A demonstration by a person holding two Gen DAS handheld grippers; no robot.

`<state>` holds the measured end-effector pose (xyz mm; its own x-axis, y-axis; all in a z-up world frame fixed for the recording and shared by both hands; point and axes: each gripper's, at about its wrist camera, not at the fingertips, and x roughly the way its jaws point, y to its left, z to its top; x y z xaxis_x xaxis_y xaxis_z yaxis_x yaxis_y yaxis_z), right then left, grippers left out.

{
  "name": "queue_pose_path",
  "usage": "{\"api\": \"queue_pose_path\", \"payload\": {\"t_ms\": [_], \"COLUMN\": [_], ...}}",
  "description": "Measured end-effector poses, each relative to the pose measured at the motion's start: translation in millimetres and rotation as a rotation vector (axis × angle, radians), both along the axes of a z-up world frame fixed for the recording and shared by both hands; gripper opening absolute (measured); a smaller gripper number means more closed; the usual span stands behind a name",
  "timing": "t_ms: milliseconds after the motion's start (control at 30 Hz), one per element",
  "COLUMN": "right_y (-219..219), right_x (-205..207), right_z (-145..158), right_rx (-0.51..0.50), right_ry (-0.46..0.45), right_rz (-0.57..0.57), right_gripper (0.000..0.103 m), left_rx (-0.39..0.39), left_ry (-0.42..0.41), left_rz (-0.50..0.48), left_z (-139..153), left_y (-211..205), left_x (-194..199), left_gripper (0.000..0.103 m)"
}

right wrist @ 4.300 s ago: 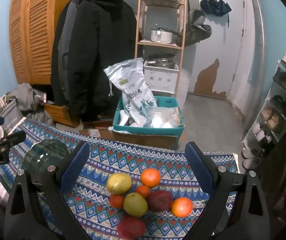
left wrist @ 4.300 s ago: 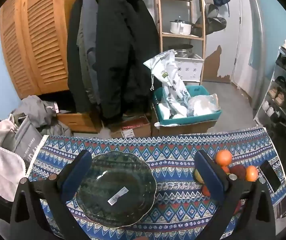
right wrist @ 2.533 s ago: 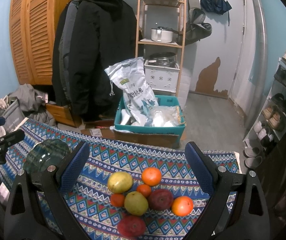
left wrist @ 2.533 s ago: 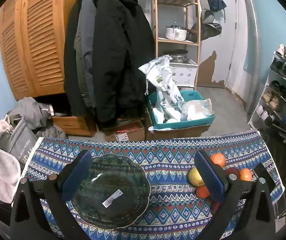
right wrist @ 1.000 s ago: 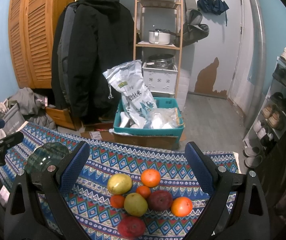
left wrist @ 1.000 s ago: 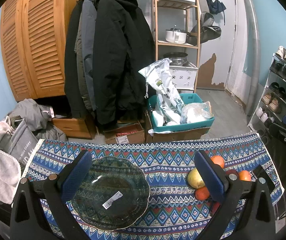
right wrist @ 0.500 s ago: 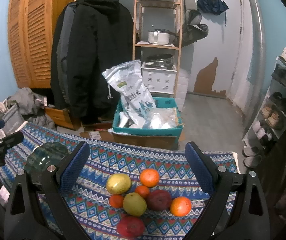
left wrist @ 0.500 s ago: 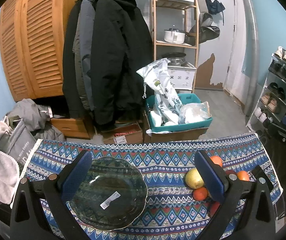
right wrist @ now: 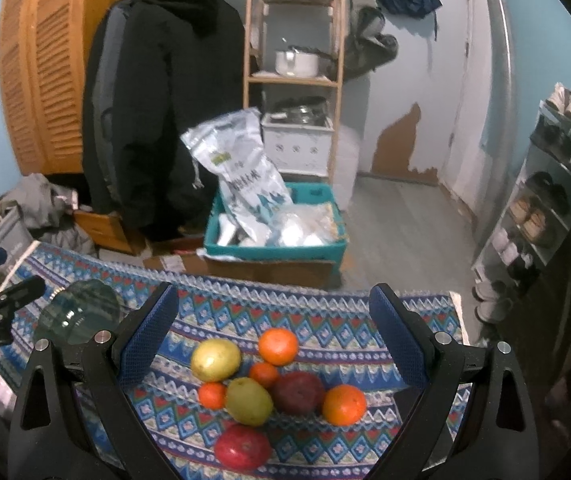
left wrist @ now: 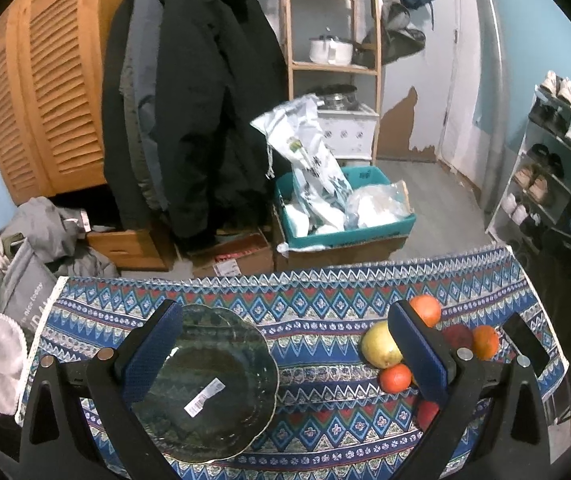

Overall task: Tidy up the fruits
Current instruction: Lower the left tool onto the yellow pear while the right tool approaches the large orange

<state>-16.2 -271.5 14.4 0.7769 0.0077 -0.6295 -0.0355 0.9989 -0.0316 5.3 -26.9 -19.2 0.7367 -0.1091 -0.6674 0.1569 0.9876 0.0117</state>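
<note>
Nearest to me, the right-hand gripper (right wrist: 273, 332) hung over the heap of fruit with its blue-padded jaws spread wide, grasping nothing. The left-hand gripper (left wrist: 285, 344) was likewise released, its jaws apart above the table, one blue pad over the near rim of the dark green scalloped glass plate (left wrist: 221, 384). That plate lay flat on the blue, red and white zigzag-patterned tablecloth (right wrist: 325, 312), a white barcode sticker (left wrist: 204, 394) at its middle, with no fruit on it.

The fruit sat well apart from the plate, bunched at the other end of the cloth. Closest in the right wrist view was a red apple (right wrist: 242, 446). Behind it stood a green pear (right wrist: 248, 400), touching a small orange tangerine (right wrist: 212, 395) on one side and a dark red round fruit (right wrist: 298, 392) on the other. A larger orange (right wrist: 344, 399) lay just beside the dark fruit. Further back came another small tangerine (right wrist: 263, 374), a yellow-green apple (right wrist: 216, 359) and a second orange (right wrist: 278, 346). A black phone (left wrist: 524, 344) lay flat near the cloth's edge beyond the fruit.

Past the table stood a teal plastic crate (right wrist: 273, 248) on cardboard boxes, holding a tall white printed sack (right wrist: 241, 176). Further off hung a black hooded coat (right wrist: 165, 100) before slatted wooden doors (right wrist: 41, 80), beside a wooden shelf rack (right wrist: 293, 76) carrying a white pot (right wrist: 296, 61).
</note>
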Motion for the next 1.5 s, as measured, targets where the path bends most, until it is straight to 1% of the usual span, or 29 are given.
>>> {"api": "queue_pose_path", "payload": {"t_ms": [167, 300, 467, 600, 667, 800, 933, 1100, 1267, 1400, 1500], "right_y": [-22, -42, -59, -71, -79, -90, -98, -102, -106, -105, -106], "right_x": [7, 10, 13, 14, 15, 20, 25, 31, 36, 39, 41], "right_z": [-20, -38, -60, -80, -90, -110, -132, -160, -186, -205, -214], "right_rx": [-0.006, 0.005, -0.017, -0.021, -0.02, -0.012, -0.024, -0.042, -0.043, -0.057, -0.062], "right_ry": [0.069, 0.124, 0.173, 0.223, 0.251, 0.313, 0.375, 0.44, 0.51, 0.562, 0.58], "right_rz": [-0.038, -0.069, -0.088, -0.097, -0.099, -0.101, -0.1, -0.078, -0.049, -0.024, -0.011], "right_gripper": [0.094, 0.094, 0.094, 0.094, 0.094, 0.094, 0.094, 0.094, 0.094, 0.094, 0.094], "left_rx": [0.003, 0.011, 0.011, 0.076, 0.091, 0.064, 0.036, 0.01, 0.045, 0.02, 0.008], "left_ry": [0.061, 0.103, 0.128, 0.15, 0.164, 0.215, 0.259, 0.34, 0.35, 0.393, 0.418], "left_rz": [-0.04, -0.048, -0.061, -0.117, -0.149, -0.176, -0.186, -0.193, -0.206, -0.218, -0.222], "left_z": [-18, -32, -47, -63, -70, -85, -101, -123, -139, -150, -158], "left_y": [-15, -24, -33, -50, -58, -68, -76, -86, -99, -105, -110], "left_x": [10, 19, 29, 36, 38, 46, 58, 70, 80, 88, 93], "left_gripper": [0.103, 0.103, 0.103, 0.103, 0.103, 0.103, 0.103, 0.103, 0.103, 0.103, 0.103]}}
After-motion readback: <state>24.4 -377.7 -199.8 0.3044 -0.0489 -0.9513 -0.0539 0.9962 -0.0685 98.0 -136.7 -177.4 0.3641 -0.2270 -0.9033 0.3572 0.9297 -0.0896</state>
